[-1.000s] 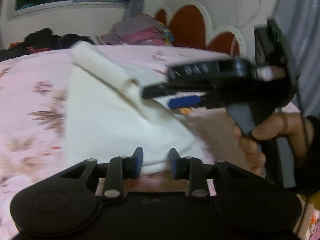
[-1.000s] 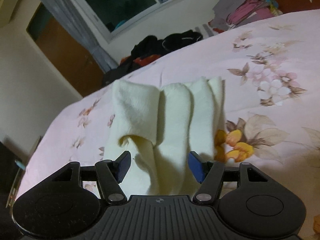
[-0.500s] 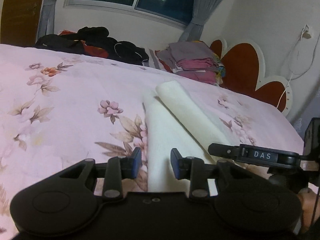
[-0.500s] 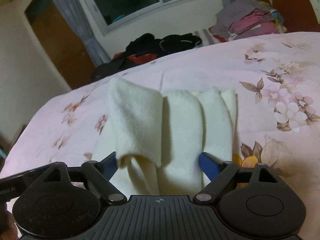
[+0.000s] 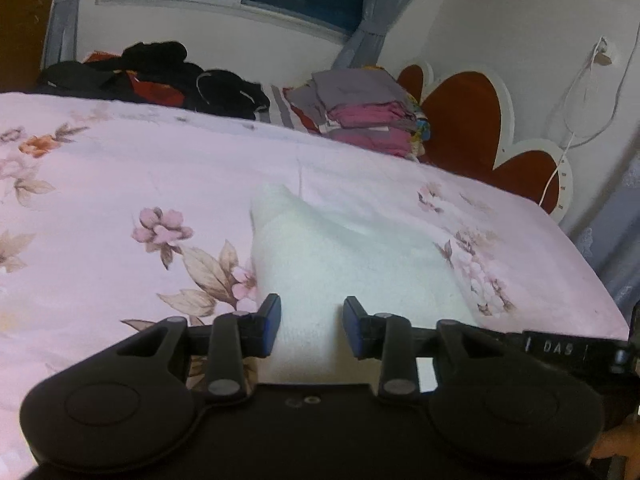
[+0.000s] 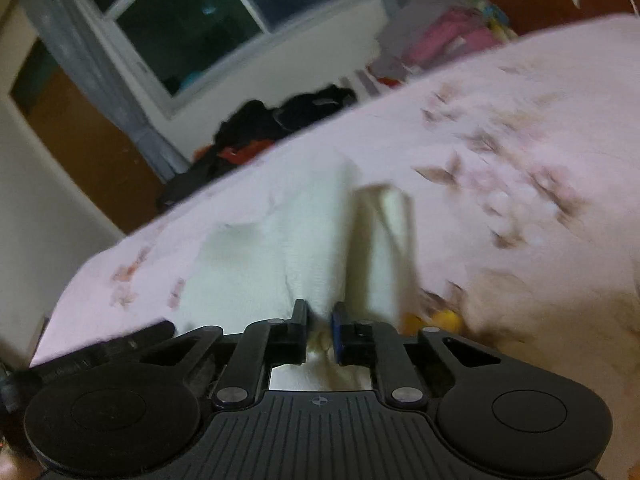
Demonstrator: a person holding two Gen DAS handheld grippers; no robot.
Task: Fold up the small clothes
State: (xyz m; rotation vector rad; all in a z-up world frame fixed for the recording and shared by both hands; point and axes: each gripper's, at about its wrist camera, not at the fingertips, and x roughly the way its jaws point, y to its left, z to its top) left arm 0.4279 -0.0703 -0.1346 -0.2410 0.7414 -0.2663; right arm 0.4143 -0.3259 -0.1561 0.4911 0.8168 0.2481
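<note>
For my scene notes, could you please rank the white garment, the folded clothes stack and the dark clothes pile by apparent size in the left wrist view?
1. white garment, though nearest
2. dark clothes pile
3. folded clothes stack

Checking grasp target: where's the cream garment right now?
The cream garment lies on the floral bedsheet, centre of both wrist views; the right gripper is closing on its near edge, the left gripper opening over it.

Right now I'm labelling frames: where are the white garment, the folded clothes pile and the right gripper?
white garment [image 5: 340,264]: left wrist view, middle of its flat top.
folded clothes pile [image 5: 360,116]: left wrist view, pink layers.
right gripper [image 6: 320,330]: right wrist view, between fingertips pinching the garment.
</note>
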